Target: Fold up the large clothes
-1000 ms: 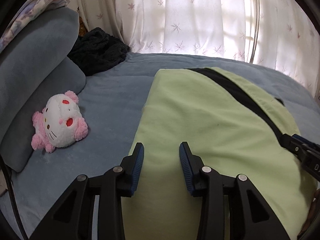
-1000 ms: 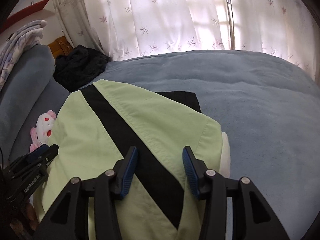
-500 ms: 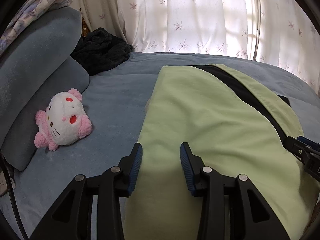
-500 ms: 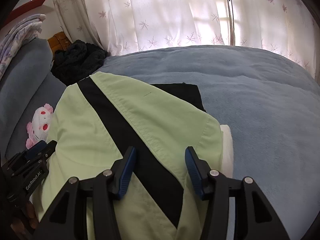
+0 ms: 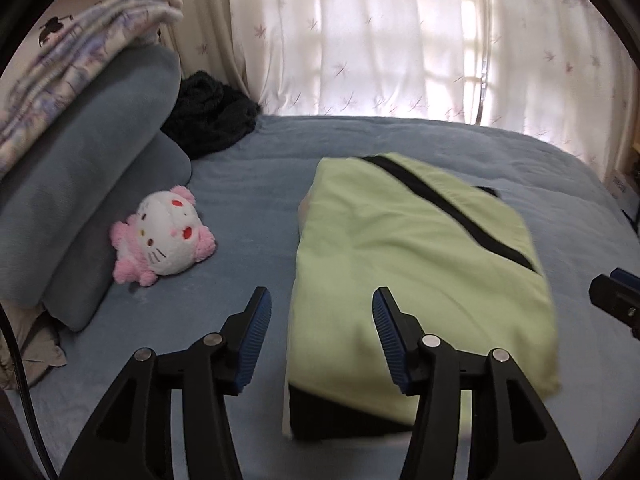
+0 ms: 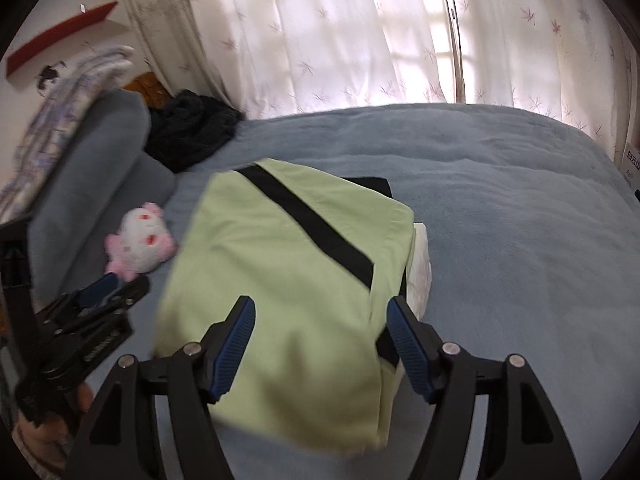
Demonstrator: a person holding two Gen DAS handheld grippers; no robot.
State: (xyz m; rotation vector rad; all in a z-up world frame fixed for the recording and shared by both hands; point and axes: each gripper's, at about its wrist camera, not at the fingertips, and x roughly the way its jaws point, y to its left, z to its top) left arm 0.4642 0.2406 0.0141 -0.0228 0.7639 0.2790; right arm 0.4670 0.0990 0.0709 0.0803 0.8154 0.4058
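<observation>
A folded light-green garment (image 5: pixel 420 264) (image 6: pixel 288 272) with a black diagonal stripe lies flat on the blue bed (image 5: pixel 256 208). Black and white layers (image 6: pixel 421 268) show under its edges. My left gripper (image 5: pixel 322 304) hovers above the garment's near left corner. Its jaws are opening and nothing is pinched between the blue pads. My right gripper (image 6: pixel 320 312) hangs over the near right part of the garment. Its jaws are also opening, with only cloth lying below them. Each view catches the other gripper at its edge: the right gripper (image 5: pixel 616 300) and the left gripper (image 6: pixel 100 308).
A pink and white plush toy (image 5: pixel 164 240) (image 6: pixel 140 244) lies left of the garment against grey pillows (image 5: pixel 80 200). A patterned folded cloth (image 5: pixel 72 64) tops the pillows. A dark bundle (image 5: pixel 208 120) sits in the far corner. White curtains (image 5: pixel 360 40) hang behind the bed.
Both grippers have drawn back and risen from the green garment, and their jaws have widened. The garment now lies farther off, with its near edge in view.
</observation>
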